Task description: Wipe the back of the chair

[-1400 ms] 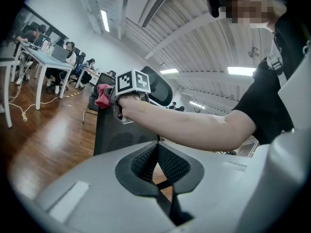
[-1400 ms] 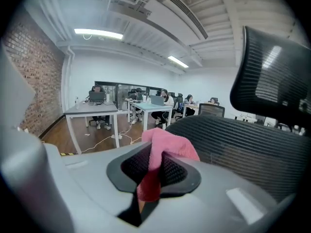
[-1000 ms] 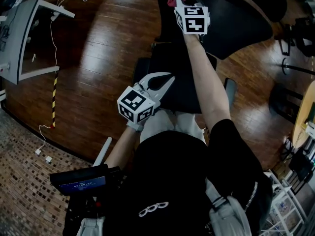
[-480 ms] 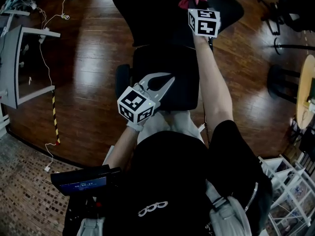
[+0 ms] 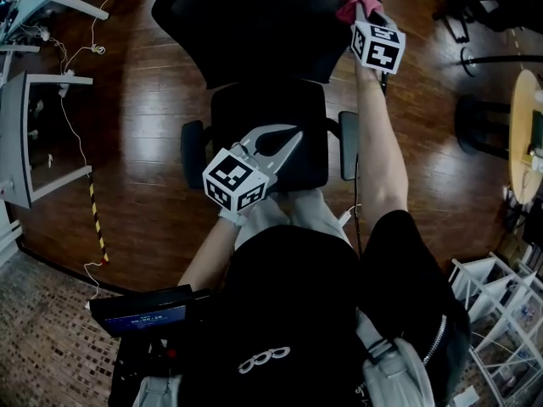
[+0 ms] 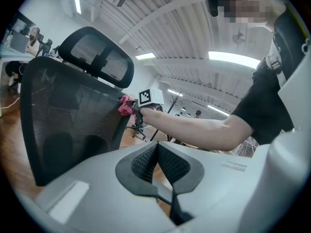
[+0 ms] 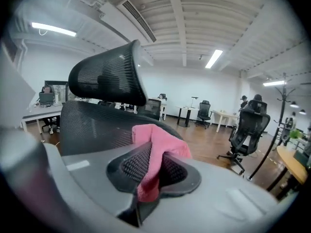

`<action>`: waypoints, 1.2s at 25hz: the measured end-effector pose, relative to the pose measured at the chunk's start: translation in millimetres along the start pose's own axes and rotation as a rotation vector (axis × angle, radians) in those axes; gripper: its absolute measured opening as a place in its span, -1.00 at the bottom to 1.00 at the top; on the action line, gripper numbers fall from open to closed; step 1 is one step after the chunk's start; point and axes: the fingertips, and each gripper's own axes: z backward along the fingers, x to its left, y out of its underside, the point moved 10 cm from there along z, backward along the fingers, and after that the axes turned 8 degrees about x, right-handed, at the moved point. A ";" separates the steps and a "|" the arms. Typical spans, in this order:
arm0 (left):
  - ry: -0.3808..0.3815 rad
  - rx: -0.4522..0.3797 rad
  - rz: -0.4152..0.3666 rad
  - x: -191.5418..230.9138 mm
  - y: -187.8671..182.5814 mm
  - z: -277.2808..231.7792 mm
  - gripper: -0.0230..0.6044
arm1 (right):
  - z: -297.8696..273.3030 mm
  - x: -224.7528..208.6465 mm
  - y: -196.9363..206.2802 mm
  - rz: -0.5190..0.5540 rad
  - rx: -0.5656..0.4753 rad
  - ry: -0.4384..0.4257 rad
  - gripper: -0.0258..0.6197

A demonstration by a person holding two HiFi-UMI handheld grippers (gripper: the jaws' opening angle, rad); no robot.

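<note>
The black mesh chair back (image 5: 254, 24) stands ahead of me, above the seat (image 5: 280, 117). My right gripper (image 5: 361, 11) is shut on a pink cloth (image 5: 349, 7), which presses against the right edge of the back near its top. The right gripper view shows the cloth (image 7: 158, 140) bunched between the jaws of the right gripper (image 7: 153, 152), with the back (image 7: 92, 120) and headrest (image 7: 107, 76) just behind. My left gripper (image 5: 293, 136) hovers over the seat, shut on nothing. In its own view the left gripper (image 6: 158, 144) faces the back (image 6: 68, 110) and the cloth (image 6: 126, 106).
A grey desk (image 5: 25, 134) and loose cables (image 5: 81, 142) lie at the left, with yellow-black tape (image 5: 96, 219) on the wooden floor. Other chair bases (image 5: 475, 7), a round wooden table (image 5: 522, 134) and a white rack (image 5: 501, 312) stand at the right.
The right gripper and cloth have passed from the left part of the chair back across to its right edge. The chair has shifted left in view. The left gripper has stayed put.
</note>
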 end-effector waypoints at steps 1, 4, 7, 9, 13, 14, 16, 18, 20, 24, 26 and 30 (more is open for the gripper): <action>0.002 -0.001 -0.003 -1.4 -1.0 -2.5 -0.96 | 2.9 -8.0 1.4 -0.010 0.001 0.015 -0.80; 0.005 -0.005 -0.007 -5.7 -1.9 -6.8 -0.96 | 16.3 -29.0 5.0 -0.021 -0.005 0.116 -0.80; -0.001 -0.012 -0.003 -6.5 -1.3 -3.4 -0.96 | 24.7 -41.7 5.8 -0.028 -0.012 0.220 -0.80; -0.008 -0.019 0.001 -3.0 -0.2 2.8 -0.96 | 21.7 -38.7 1.3 -0.041 -0.010 0.222 -0.80; -0.024 -0.030 0.010 5.7 3.3 20.0 -0.96 | 9.2 -8.3 -11.9 -0.027 -0.014 0.175 -0.80; -0.030 -0.033 0.011 7.9 3.8 25.1 -0.96 | 5.1 1.8 -15.1 -0.022 -0.014 0.160 -0.80; -0.042 -0.040 0.014 13.3 3.8 36.3 -0.96 | -2.7 22.0 -21.7 -0.010 -0.012 0.132 -0.80; -0.056 -0.053 0.019 21.0 3.0 49.2 -0.96 | -10.6 43.0 -29.1 0.005 -0.010 0.109 -0.80; -0.072 -0.068 0.026 29.7 3.0 63.3 -0.96 | -18.1 65.3 -37.3 0.025 -0.012 0.086 -0.80; -0.105 -0.093 0.043 44.1 7.2 89.1 -0.96 | -27.6 109.4 -51.7 0.073 -0.020 0.031 -0.80; -0.121 -0.104 0.051 49.3 10.1 100.4 -0.96 | -31.3 134.3 -58.3 0.108 -0.025 -0.004 -0.80; -0.142 -0.131 0.064 58.3 12.4 121.1 -0.96 | -40.2 190.6 -73.6 0.172 -0.039 -0.080 -0.80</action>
